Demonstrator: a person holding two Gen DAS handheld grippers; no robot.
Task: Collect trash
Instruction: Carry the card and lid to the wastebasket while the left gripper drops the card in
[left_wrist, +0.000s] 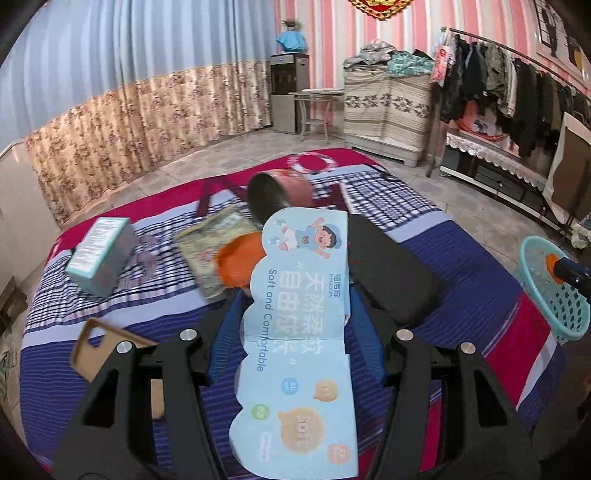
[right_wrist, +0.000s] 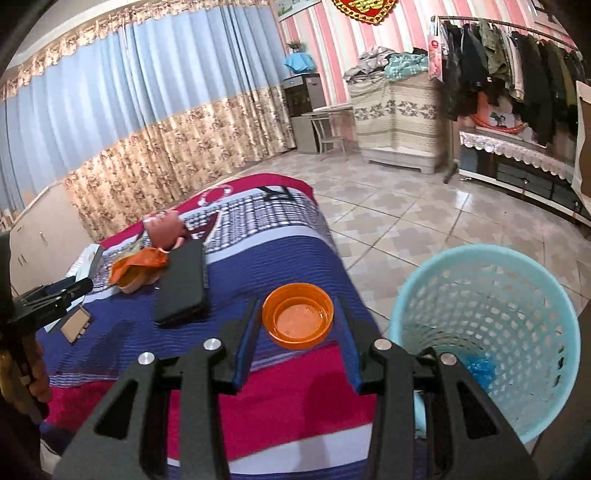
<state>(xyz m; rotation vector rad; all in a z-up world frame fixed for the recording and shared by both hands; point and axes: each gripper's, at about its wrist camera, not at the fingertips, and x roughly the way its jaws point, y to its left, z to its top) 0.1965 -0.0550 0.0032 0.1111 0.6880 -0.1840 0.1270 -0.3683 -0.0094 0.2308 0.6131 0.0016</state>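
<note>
The left gripper (left_wrist: 295, 314) pinches a long light-blue cardboard baby-product label (left_wrist: 299, 343) between its jaws; the card lies lengthwise toward 12 o'clock, its far end above the striped bedspread (left_wrist: 461, 266). The right gripper (right_wrist: 297, 332) is spread wide, with a shallow orange plastic bowl (right_wrist: 297, 315) between its fingers but not touching them, it seems. The perforated turquoise plastic waste basket (right_wrist: 491, 332) stands at 3 o'clock of the bowl, just beside the bed edge.

I judge the card may slip or swing, because it is thin and held only at the middle. When the left gripper crosses toward the basket, the card could hit the black flat case (left_wrist: 391, 273) or miss the rim.
</note>
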